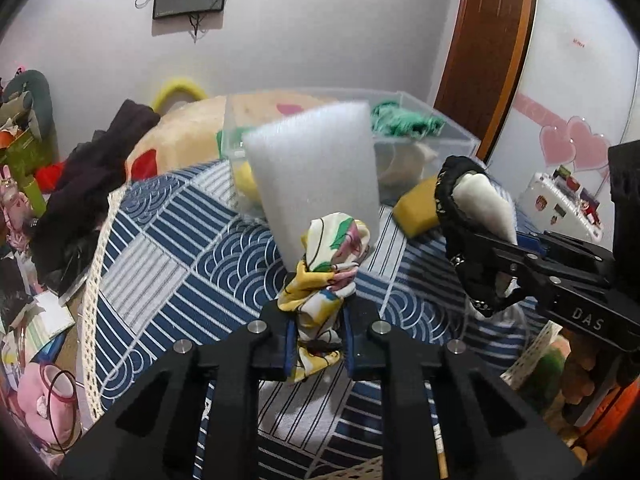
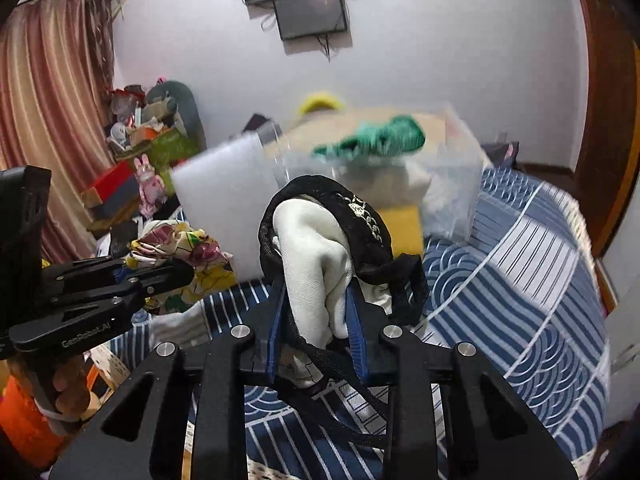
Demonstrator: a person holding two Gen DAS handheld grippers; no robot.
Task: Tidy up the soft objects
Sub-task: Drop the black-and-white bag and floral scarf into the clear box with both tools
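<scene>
My left gripper (image 1: 320, 328) is shut on a floral yellow-and-white cloth (image 1: 326, 276), held above the blue patterned bedspread (image 1: 192, 256); it also shows in the right wrist view (image 2: 176, 252). My right gripper (image 2: 316, 320) is shut on a black-and-white cloth bundle (image 2: 316, 256), which shows at the right in the left wrist view (image 1: 476, 216). A white foam block (image 1: 316, 172) stands on the bed just ahead of the left gripper. Behind it is a clear plastic box (image 1: 420, 140) holding a green cloth (image 1: 404, 120). A yellow sponge (image 1: 416, 208) lies beside the box.
A large plush cushion (image 1: 180, 136) and dark clothes (image 1: 92, 184) lie at the back left. Cluttered toys and boxes (image 2: 140, 152) stand left of the bed. A wooden door (image 1: 488, 40) is at the right. The bed's lace edge (image 1: 96, 280) runs along the left.
</scene>
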